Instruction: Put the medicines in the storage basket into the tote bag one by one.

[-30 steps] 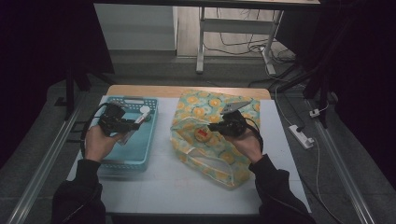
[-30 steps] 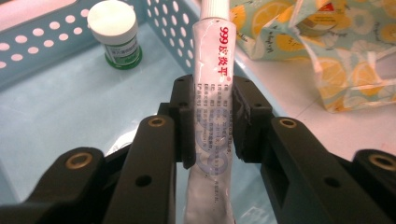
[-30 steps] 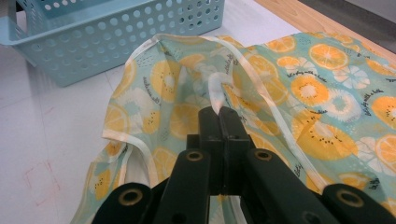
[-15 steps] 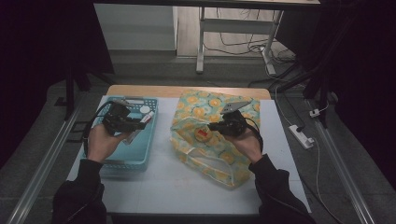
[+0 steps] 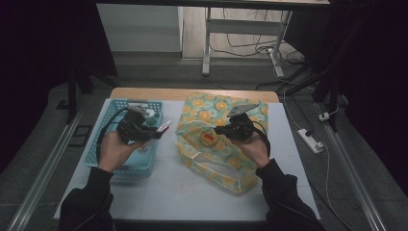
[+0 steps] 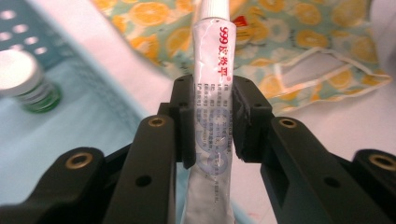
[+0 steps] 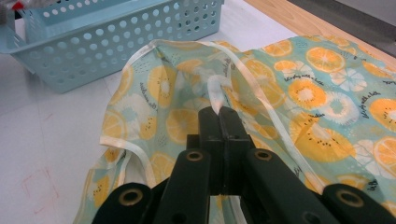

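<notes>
A white ointment tube (image 6: 212,84) with red "999" print stands between the jaws of my left gripper (image 6: 212,116), which is shut on its middle. From the high view, that left gripper (image 5: 156,132) hovers at the right edge of the light blue basket (image 5: 103,144), and the tube (image 5: 162,128) points toward the orange-slice print bag (image 5: 211,144). My right gripper (image 7: 219,116) is shut on a pinch of the bag's pale rim strap (image 7: 215,91), lifting it a little. The bag (image 7: 303,93) lies crumpled on the white table.
A small green bottle with a white cap (image 6: 23,79) stands inside the basket (image 6: 70,135). The basket (image 7: 116,42) is on the table left of the bag. A power strip (image 5: 310,140) lies on the floor to the right of the table.
My left gripper has carried the tube a little to the right, from over the basket toward the bag. The right gripper keeps its hold on the bag's rim.
</notes>
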Available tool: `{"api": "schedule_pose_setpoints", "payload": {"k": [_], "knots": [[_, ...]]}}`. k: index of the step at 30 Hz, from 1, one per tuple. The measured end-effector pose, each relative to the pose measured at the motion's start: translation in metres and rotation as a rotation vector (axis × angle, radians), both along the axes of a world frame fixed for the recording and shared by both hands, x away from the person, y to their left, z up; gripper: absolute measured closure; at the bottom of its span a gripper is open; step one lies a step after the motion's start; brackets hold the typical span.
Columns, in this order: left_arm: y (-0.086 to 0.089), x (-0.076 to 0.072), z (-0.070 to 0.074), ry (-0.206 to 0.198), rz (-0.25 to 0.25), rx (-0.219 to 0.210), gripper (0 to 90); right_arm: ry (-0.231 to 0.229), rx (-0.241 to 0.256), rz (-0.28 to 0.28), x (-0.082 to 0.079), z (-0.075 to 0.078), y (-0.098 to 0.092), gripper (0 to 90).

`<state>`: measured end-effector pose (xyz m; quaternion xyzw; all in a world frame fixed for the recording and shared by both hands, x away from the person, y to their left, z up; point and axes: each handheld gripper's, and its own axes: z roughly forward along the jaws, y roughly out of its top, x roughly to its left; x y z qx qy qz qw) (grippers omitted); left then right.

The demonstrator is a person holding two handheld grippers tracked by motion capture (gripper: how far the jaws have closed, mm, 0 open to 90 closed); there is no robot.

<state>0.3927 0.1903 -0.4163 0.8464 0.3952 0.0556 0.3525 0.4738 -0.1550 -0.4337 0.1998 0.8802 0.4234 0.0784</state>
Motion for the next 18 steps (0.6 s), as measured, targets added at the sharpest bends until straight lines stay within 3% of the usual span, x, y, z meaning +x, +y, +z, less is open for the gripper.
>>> {"api": "schedule_pose_setpoints", "payload": {"k": [18], "knots": [[-0.067,0.014,-0.015,0.028,-0.131,0.024,72.1,-0.011,0.014,0.001,-0.002,0.003,0.001,90.0]]}}
